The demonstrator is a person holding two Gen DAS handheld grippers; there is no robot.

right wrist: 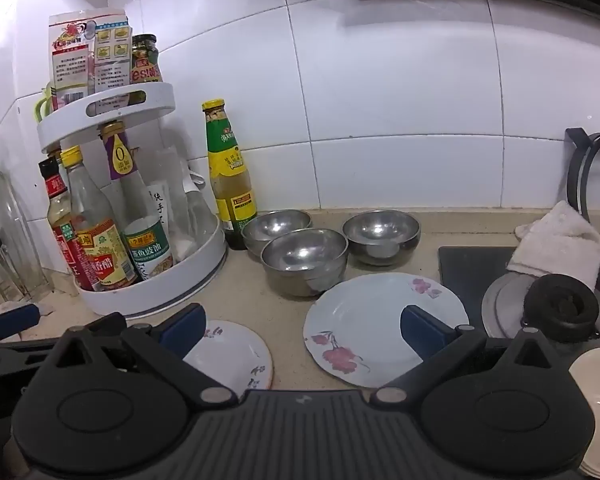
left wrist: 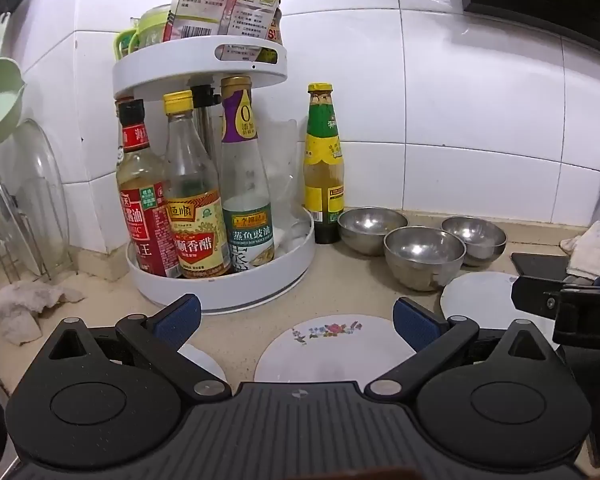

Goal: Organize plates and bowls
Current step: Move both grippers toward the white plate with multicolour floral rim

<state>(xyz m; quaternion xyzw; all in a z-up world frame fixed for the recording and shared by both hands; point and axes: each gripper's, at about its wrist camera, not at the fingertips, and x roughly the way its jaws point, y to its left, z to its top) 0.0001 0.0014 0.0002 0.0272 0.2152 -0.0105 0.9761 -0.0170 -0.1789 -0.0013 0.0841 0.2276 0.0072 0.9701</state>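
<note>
From the left wrist, my left gripper (left wrist: pixel 296 320) hung spread apart and empty above a flowered plate (left wrist: pixel 332 348) on the counter (left wrist: pixel 340 280), three steel bowls (left wrist: pixel 424 256) beyond. From the right wrist, my right gripper (right wrist: pixel 302 328) gaped empty between a small plate (right wrist: pixel 236 354) and a larger plate (right wrist: pixel 372 320).

1. The round rack (right wrist: pixel 148 280) stands on the counter (right wrist: pixel 260 292) at the left, against the wall.
2. Bottles stand in the rack.
3. One tall bottle (right wrist: pixel 226 176) stands just right of the rack.
4. Three metal bowls (right wrist: pixel 304 260) sit right of that bottle, close together.
5. The big plate (right wrist: pixel 364 320) lies in front of the bowls.
6. The small plate (right wrist: pixel 236 352) lies left of the big plate.
7. A cloth (right wrist: pixel 556 240) lies at the far right.
</note>
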